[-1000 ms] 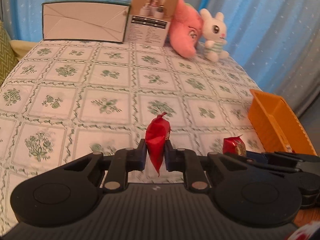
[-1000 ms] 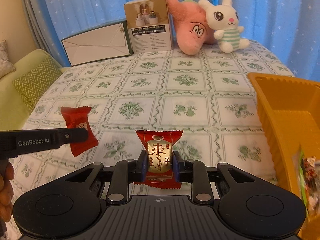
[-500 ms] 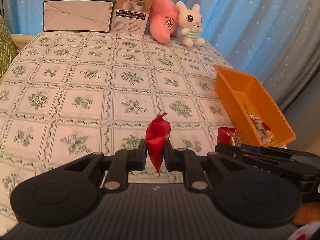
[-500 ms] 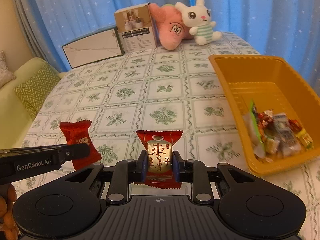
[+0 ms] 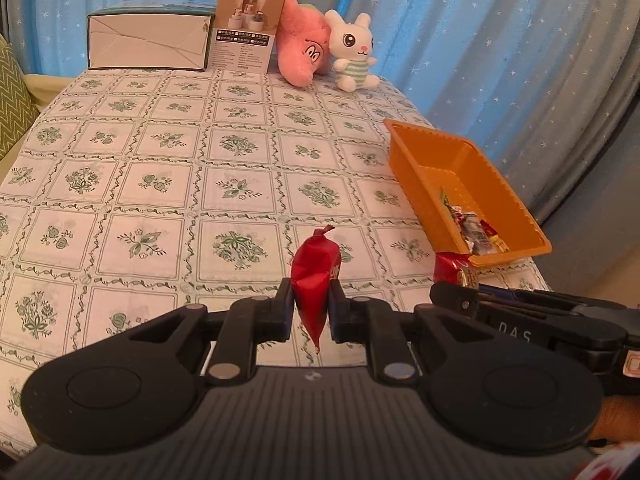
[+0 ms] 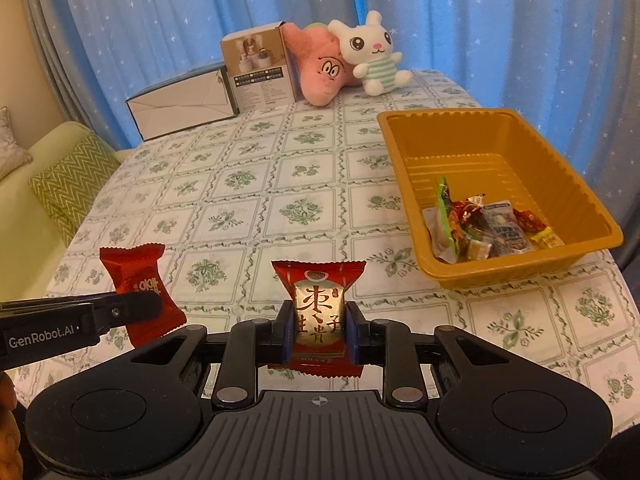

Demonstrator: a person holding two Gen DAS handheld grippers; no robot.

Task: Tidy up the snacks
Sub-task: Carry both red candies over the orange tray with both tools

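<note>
Tongs both loaded: left gripper pinches a red packet, right gripper a date candy; tray ahead-right—best released low over it.

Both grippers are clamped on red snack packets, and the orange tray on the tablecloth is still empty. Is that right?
Not quite. The orange tray already holds several wrapped snacks at its near end, as the right wrist view shows. The left gripper and right gripper do each clamp a red packet.
</note>
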